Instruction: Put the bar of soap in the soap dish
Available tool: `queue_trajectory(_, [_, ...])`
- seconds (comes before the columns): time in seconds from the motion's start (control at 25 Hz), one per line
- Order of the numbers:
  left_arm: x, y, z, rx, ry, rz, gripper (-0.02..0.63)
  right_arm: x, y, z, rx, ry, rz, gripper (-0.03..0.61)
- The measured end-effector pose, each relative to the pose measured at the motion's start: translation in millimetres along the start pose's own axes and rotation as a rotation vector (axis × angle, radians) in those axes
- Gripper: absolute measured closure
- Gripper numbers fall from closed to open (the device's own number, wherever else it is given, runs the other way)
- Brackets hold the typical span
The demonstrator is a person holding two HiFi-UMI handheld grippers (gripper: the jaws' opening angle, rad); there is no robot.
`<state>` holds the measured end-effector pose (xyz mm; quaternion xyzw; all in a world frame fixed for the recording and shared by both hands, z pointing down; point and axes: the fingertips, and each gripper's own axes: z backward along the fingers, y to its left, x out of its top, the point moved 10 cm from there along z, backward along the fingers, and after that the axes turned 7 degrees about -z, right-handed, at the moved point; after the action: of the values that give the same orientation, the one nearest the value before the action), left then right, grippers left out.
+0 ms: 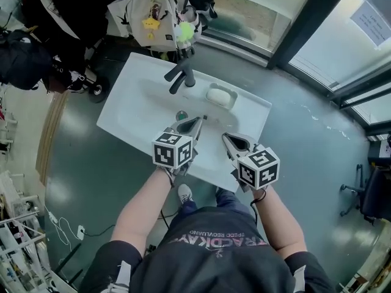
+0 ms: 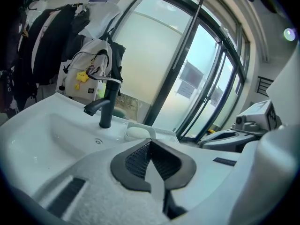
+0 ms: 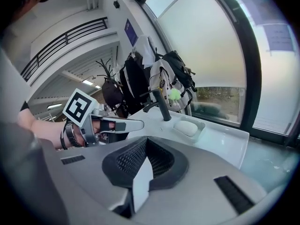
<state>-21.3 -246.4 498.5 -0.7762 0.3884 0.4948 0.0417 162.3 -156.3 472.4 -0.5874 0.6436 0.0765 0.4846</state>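
Note:
A white bar of soap [image 1: 219,96] lies in the white soap dish [image 1: 233,94] on the sink's back rim, right of the black faucet [image 1: 181,76]. My left gripper [image 1: 200,120] hovers over the basin's front, near the drain [image 1: 181,115], jaws shut with nothing between them. My right gripper [image 1: 225,137] is beside it over the sink's front right edge, also shut and empty. In the left gripper view the closed jaws [image 2: 151,142] point toward the soap [image 2: 137,133]. The right gripper view shows its closed jaws [image 3: 146,139], with the soap [image 3: 186,127] in the dish [image 3: 201,131] beyond them.
The white sink [image 1: 131,105] stands on a grey floor beside tall glass windows [image 1: 342,35]. A white backpack [image 1: 156,14] and dark bags [image 1: 24,60] hang behind the sink. The person's legs and shoe [image 1: 184,193] are below the front edge.

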Motion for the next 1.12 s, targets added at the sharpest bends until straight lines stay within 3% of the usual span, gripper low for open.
queue_trajectory(0.56, [-66,-8,140,-0.171,0.033,-0.025,0.604,-60,115,8,-0.051,-0.043,-0.008,0.568])
queue_trajectory(1.12, [-131,-12,219,-0.278,0.105,-0.055,0.604,-134,193,19,-0.056,-0.041,-0.047,0.568])
